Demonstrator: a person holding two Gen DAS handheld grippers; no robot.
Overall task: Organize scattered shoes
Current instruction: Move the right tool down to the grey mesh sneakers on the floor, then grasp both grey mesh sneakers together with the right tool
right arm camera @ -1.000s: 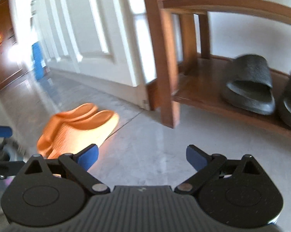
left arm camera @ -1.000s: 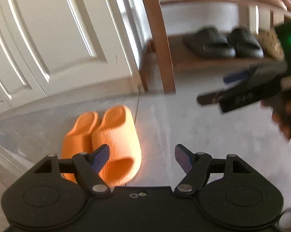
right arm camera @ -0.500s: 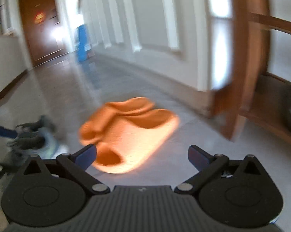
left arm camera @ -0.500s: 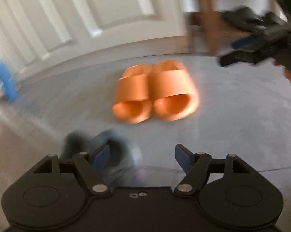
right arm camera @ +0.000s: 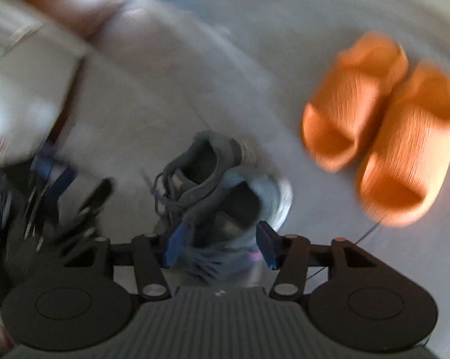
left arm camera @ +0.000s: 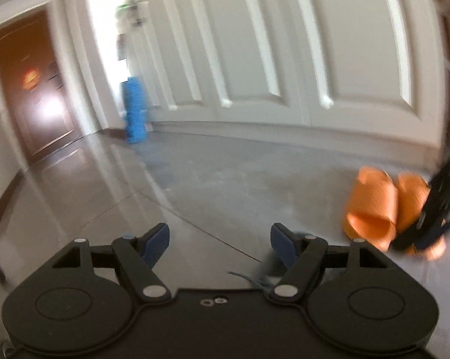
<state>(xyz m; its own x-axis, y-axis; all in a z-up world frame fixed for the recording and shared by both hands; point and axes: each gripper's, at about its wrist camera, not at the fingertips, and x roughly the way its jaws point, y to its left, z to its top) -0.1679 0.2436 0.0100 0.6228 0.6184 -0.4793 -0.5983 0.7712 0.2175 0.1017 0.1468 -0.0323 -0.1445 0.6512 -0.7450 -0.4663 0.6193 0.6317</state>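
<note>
Ribbed, matt orange foam-like slides point(right arm camera: 383, 128). Grey-blue cloth sneakers point(right arm camera: 222, 185) with laces. Glossy, smooth grey floor point(left arm camera: 111, 185), reflecting light. White painted panelled doors point(left arm camera: 314, 59). Dark polished wood door point(left arm camera: 30, 89). Matt black plastic grippers.

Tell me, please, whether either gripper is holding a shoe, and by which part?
Neither: left gripper is open over bare floor; right gripper is open, straddling the grey-blue sneakers.

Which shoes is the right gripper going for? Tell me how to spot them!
On the grey floor, find the bright orange slippers. Left of them sit the blue-grey sneakers, between the right gripper's fingers. Only they have laces.
</note>
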